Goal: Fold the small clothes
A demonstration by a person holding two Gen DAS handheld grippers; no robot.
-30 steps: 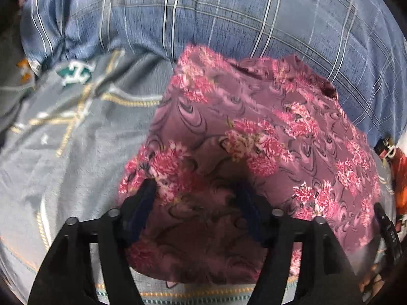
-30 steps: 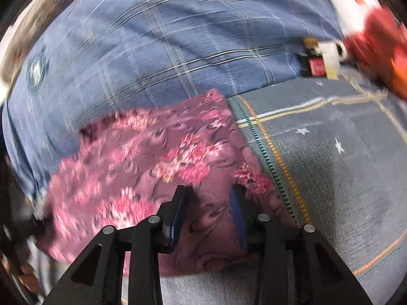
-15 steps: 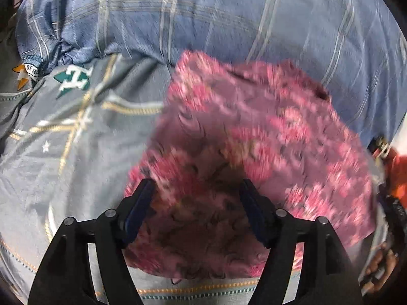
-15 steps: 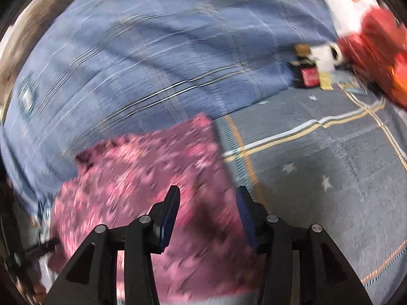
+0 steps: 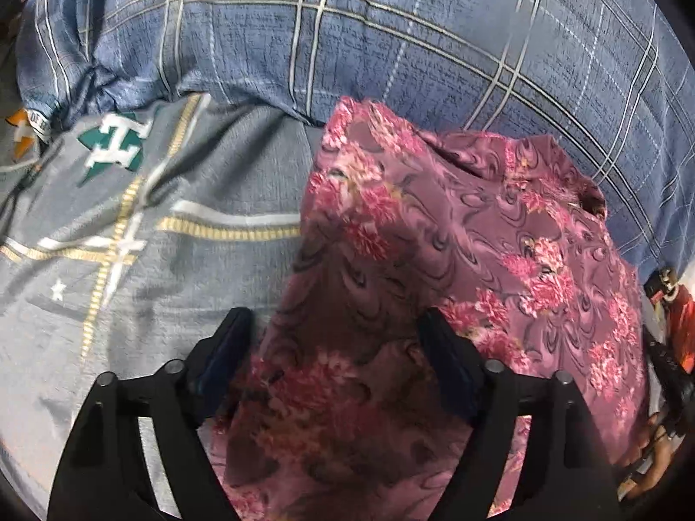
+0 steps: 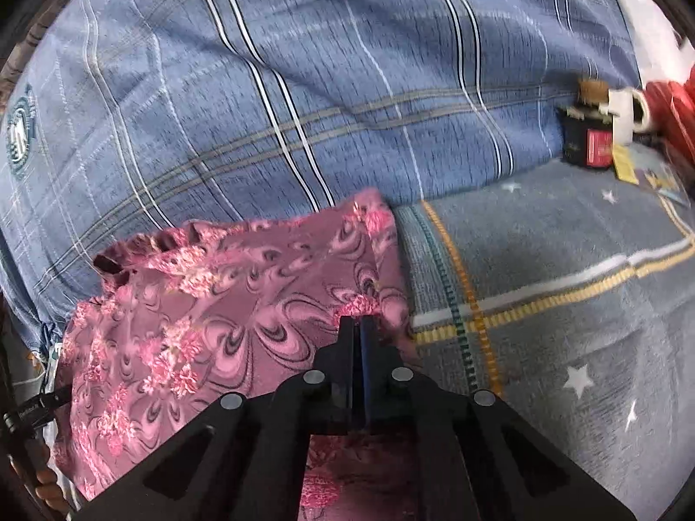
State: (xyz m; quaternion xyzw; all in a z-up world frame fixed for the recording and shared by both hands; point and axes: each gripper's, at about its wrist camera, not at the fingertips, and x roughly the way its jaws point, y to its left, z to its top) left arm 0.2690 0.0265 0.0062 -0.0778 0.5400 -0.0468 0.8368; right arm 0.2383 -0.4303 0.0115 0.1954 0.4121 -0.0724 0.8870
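The left tongs [image 5: 334, 347] stand spread wide over the near part of the mauve, pink-flowered cloth garment [image 5: 456, 269], gripping nothing, while the right tongs [image 6: 357, 330] are clenched on that garment's right edge [image 6: 243, 304]. The garment lies on the grey bed blanket with yellow and white stripes [image 6: 564, 304]. Behind the garment rises a blue plaid quilt [image 6: 325, 87], and far right of it stand a dark jar [image 6: 584, 139] and a white mug [image 6: 627, 115].

Soft, even daylight, moderately bright, with no glare. Strong fisheye bending and dark vignetting at the corners. Motion blur smears the right edge of the right wrist view.
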